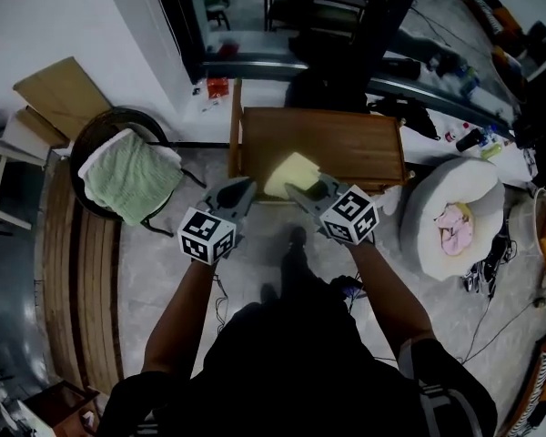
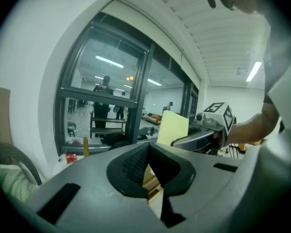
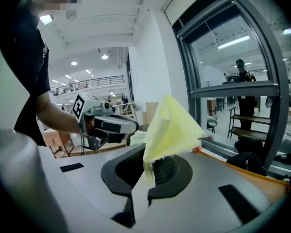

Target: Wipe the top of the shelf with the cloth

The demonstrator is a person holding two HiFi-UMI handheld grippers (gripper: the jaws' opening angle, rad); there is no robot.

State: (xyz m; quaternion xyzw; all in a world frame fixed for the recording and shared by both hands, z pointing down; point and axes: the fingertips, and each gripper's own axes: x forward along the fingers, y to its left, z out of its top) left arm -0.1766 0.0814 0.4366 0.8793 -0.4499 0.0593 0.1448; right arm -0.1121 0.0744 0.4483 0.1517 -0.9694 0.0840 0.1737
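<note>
Cloth (image 1: 289, 173): yellow, one corner pinched in right tongs (image 1: 298, 190), above the near edge of the shelf (image 1: 346, 144).
Left tongs (image 1: 244, 188): closed, empty, just beside.
Risk: the corner grip looks slight, so drag on the wood may pull the cloth free.

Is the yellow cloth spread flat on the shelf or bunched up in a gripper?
Bunched up: the right gripper has its jaws shut on the cloth, which rises from them in a crumpled peak.
</note>
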